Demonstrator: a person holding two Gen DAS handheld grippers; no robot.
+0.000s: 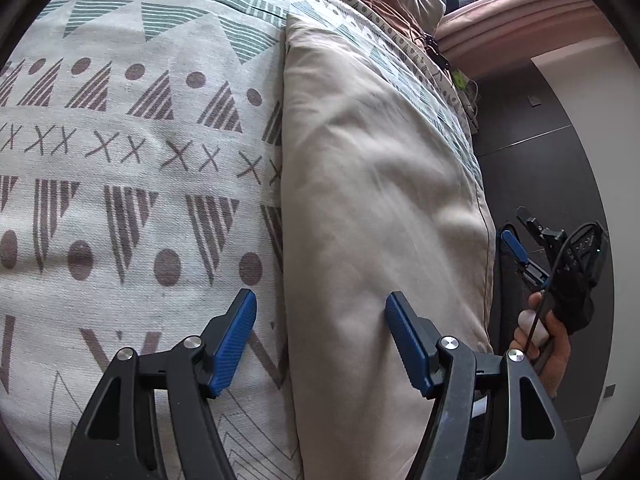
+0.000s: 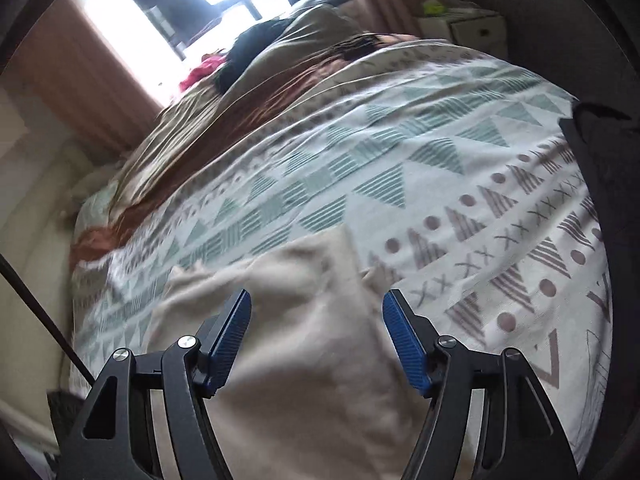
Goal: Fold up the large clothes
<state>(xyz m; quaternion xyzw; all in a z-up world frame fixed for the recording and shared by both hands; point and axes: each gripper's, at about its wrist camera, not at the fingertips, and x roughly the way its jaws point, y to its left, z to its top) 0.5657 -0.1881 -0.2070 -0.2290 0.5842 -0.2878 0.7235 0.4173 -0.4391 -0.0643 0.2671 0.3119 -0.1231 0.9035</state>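
Note:
A beige garment (image 1: 372, 184) lies as a long strip along the right edge of the bed, on a patterned bedspread (image 1: 128, 152). My left gripper (image 1: 320, 320) is open just above its near end, with its left edge between the blue pads, holding nothing. My right gripper (image 1: 520, 236) shows at the right of the left wrist view, off the bed's edge, in a hand. In the right wrist view the right gripper (image 2: 316, 320) is open and empty over the beige garment (image 2: 304, 320), which lies flat on the bedspread (image 2: 440, 168).
A brown and tan duvet (image 2: 224, 112) is bunched at the far end of the bed, with dark clothes (image 2: 256, 48) and a red item (image 2: 200, 70) by the window. Dark floor (image 1: 536, 168) runs along the bed's right side. A white box (image 2: 472, 28) stands beyond the bed.

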